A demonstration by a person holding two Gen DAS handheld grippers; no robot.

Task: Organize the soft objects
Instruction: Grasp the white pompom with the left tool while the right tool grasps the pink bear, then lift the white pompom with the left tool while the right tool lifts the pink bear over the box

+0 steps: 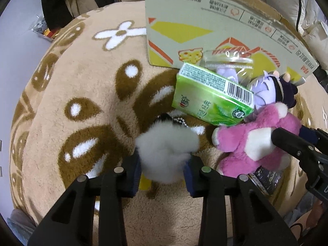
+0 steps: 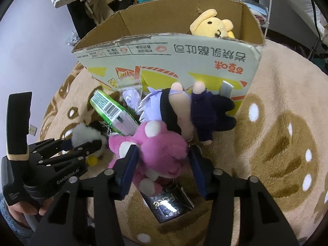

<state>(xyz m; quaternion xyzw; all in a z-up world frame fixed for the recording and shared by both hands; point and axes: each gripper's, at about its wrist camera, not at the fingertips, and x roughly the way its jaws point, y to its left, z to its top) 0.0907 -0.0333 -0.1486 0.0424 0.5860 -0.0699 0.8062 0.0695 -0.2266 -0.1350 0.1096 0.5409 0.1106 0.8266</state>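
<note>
Tan fleece blanket (image 1: 71,78) underneath. Cardboard box (image 2: 164,61) holds yellow plush (image 2: 213,23). Pink plush (image 2: 162,151) before it, right gripper (image 2: 162,170) jaws clamped on it. Left gripper (image 1: 164,169) jaws clamped on white pom-pom (image 1: 166,145).

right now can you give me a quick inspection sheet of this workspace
surface: tan plush rug with brown and white pattern
job's things: white fluffy toy; pink plush; purple-haired doll; yellow plush already inside the cardboard box
clutter: green tissue pack; clear bag with a purple item; black box under the pink plush
grippers: left gripper shut on white fluffy toy; right gripper shut on pink plush
cables: nothing seen
surroundings: shelves and hanging clothes behind the box
</note>
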